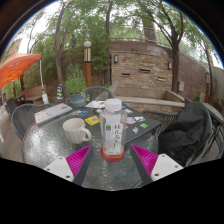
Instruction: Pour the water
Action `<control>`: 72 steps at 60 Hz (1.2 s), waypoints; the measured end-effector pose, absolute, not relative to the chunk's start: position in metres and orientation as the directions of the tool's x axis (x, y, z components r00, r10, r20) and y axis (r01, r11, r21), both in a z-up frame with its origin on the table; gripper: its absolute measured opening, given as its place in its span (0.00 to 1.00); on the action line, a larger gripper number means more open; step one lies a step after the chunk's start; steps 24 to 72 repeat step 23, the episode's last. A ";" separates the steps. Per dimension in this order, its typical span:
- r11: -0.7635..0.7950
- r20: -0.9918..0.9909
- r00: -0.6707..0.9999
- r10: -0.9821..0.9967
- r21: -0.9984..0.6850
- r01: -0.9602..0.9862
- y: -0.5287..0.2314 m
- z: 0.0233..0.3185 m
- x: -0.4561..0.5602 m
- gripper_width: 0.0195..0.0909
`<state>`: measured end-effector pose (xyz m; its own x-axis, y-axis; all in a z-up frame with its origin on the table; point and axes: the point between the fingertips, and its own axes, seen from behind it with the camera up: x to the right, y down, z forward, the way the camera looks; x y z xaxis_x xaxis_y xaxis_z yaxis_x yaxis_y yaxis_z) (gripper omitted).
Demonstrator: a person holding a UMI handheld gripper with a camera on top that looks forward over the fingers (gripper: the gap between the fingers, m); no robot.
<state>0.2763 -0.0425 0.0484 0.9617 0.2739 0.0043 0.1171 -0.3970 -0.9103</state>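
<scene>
Bottle [113,128] on table [45,145] between the fingers — mug [76,130] left, seemingly just apart.

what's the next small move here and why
Probably close the jaws on the water bottle. It stands upright on the glass table between the gripper fingers, with a gap showing at either side, so nothing holds it yet. The white mug sits just beside the bottle, ready for pouring once the bottle is gripped and lifted.
</scene>
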 end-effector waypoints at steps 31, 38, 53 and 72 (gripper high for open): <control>-0.447 -0.053 0.997 0.056 -0.894 -0.022 -0.242 0.162 0.212 0.89; -0.447 -0.053 0.997 0.056 -0.894 -0.022 -0.242 0.162 0.212 0.89; -0.447 -0.053 0.997 0.056 -0.894 -0.022 -0.242 0.162 0.212 0.89; -0.447 -0.053 0.997 0.056 -0.894 -0.022 -0.242 0.162 0.212 0.89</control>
